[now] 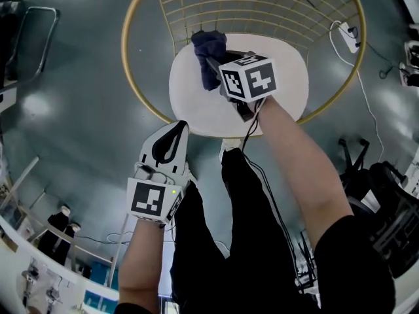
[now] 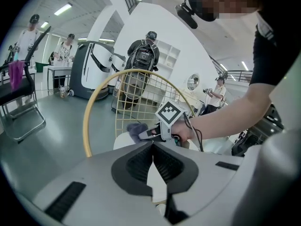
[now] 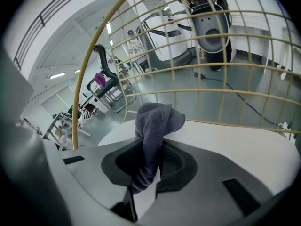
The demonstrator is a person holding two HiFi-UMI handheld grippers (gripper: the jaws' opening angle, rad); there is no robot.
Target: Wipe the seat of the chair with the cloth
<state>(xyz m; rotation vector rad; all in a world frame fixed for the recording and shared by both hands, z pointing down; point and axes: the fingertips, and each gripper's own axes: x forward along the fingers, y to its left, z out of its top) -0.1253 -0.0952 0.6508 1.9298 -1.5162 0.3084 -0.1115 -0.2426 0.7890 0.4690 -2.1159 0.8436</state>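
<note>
The chair has a round white seat [image 1: 281, 64] and a gold wire back [image 1: 262, 5]. My right gripper [image 1: 213, 64] is over the seat's left half, shut on a dark blue cloth [image 1: 208, 48] that bunches at the seat's back edge. In the right gripper view the cloth [image 3: 155, 119] hangs clamped between the jaws of that gripper [image 3: 148, 173], with the seat [image 3: 225, 145] just beyond. My left gripper [image 1: 177, 133] hovers at the seat's front edge, shut and holding nothing. The left gripper view shows its jaws pressed together [image 2: 153, 149], pointing at the right gripper [image 2: 162, 126] and the cloth [image 2: 136, 128].
The person's legs in black trousers [image 1: 249, 227] stand before the chair. A power strip with cable [image 1: 347, 34] lies on the grey floor at right. A folding chair [image 1: 26, 38] stands at left and dark equipment [image 1: 386, 201] at right. People [image 2: 141, 55] stand beyond the chair.
</note>
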